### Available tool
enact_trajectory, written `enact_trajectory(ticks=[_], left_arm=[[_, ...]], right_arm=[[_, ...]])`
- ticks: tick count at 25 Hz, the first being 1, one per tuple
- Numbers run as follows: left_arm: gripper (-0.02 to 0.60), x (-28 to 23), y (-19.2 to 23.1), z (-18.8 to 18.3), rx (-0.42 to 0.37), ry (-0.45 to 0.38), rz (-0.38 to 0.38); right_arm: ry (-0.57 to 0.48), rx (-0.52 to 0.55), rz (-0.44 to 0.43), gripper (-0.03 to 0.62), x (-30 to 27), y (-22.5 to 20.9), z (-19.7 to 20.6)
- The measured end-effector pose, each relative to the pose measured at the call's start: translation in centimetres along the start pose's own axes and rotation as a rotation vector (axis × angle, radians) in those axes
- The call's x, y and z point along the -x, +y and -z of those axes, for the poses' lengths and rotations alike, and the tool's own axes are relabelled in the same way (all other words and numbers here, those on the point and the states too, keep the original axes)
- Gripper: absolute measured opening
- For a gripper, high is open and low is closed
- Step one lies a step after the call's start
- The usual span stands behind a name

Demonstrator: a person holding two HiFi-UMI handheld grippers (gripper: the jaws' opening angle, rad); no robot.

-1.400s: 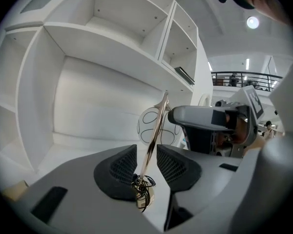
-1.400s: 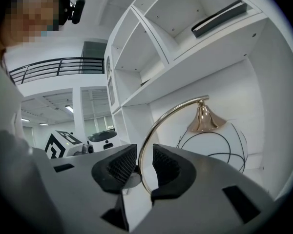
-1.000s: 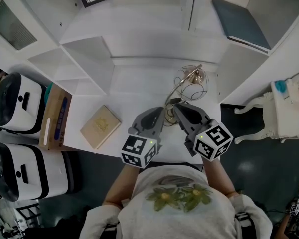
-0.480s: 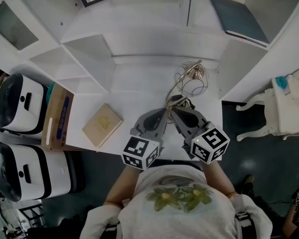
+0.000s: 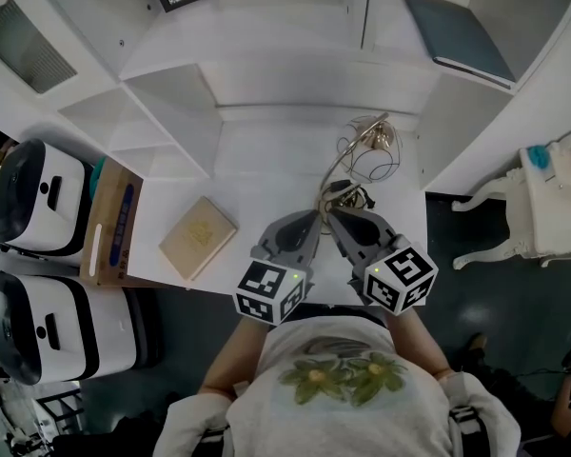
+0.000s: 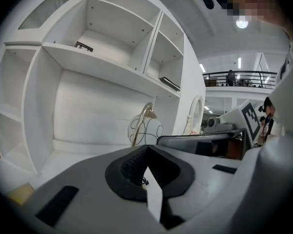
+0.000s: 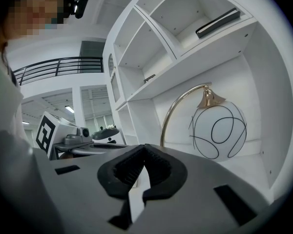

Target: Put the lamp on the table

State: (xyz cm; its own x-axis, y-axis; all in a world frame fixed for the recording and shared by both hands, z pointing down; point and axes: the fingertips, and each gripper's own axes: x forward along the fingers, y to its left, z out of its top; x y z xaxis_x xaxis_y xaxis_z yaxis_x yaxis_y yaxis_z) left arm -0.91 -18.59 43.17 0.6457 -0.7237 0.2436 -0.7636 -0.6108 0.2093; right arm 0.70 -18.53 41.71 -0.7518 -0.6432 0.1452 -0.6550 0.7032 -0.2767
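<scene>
left claw [image 6: 147, 148]: closed, empty | right claw [image 7: 145, 146]: closed, empty | lamp [image 5: 369, 152] ahead | tan book [image 5: 198, 237] left

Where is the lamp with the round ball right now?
In the head view the lamp stands on the white table, toward the right side at the back. The tan book lies well off to its left.
</scene>
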Motion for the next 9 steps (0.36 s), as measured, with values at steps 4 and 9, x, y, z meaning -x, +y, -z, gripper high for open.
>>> enact_trajectory(ticks=[4,9], left_arm=[[0.029,0.18,0.32,0.31,0.011,0.007,-0.005],[0.029,0.16,0.60,0.76,0.020,0.018,-0.009]], right_arm=[[0.007,-0.001,0.002,0.031,-0.23,0.12,0.21],[0.018,-0.002,0.003,0.031,-0.46,-0.04,0.54]])
